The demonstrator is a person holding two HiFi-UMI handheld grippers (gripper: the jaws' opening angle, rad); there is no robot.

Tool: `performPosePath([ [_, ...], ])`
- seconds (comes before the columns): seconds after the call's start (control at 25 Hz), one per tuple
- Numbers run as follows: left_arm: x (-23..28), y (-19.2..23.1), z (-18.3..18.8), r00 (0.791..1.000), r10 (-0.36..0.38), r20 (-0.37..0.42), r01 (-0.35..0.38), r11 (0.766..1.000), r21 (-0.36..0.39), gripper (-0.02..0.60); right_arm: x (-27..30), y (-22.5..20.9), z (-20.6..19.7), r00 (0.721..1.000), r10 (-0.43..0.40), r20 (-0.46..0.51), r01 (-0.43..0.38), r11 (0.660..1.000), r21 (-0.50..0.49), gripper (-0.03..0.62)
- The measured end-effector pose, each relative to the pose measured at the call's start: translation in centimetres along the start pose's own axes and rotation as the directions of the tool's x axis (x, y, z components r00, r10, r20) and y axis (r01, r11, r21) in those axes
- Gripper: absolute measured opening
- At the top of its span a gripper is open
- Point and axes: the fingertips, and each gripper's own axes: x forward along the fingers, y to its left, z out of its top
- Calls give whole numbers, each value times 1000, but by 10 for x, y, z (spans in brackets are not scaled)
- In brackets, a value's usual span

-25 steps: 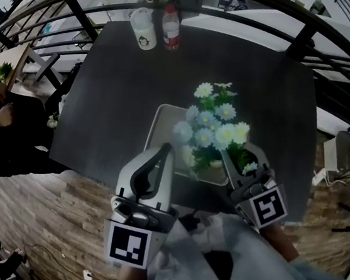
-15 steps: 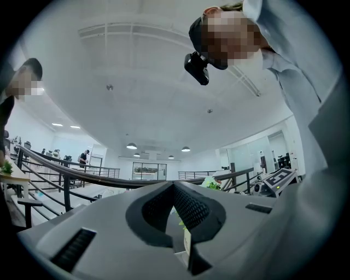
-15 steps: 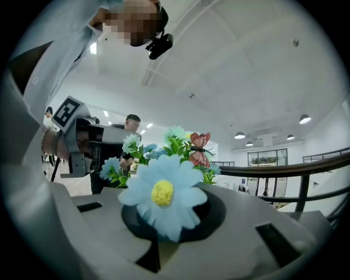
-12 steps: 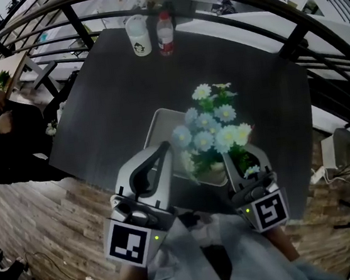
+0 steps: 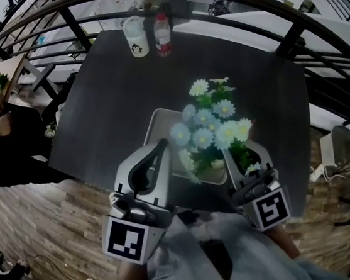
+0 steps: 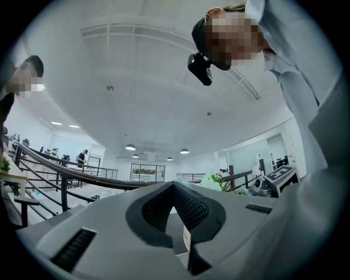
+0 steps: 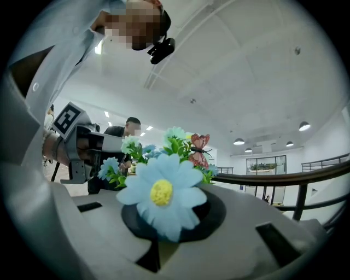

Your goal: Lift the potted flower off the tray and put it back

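Lifting seems the step in hand; right gripper (image 5: 232,156), jaws narrow, pinches the potted flower (image 5: 211,132) at its rim, over the tray's (image 5: 156,124) near right corner; whether it has cleared the tray is unclear; left gripper (image 5: 162,148) hangs by the tray's near edge, jaws together, empty; next: raise it upright, then lower it back inside the tray.

no readable text, bottle label (image 5: 162,41) too blurred
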Motion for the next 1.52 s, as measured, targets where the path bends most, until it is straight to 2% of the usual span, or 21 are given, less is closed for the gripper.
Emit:
performPosePath([
  [1.08, 0, -1, 2, 1000, 3, 6, -4, 1000, 7, 2, -4, -7, 10, 999, -31, 22, 31, 999, 12, 34],
  [1.52, -2, 1, 1, 999, 37, -7, -37, 999, 4, 2, 0, -6, 1, 1000, 5, 7, -5, 1000, 23, 34],
])
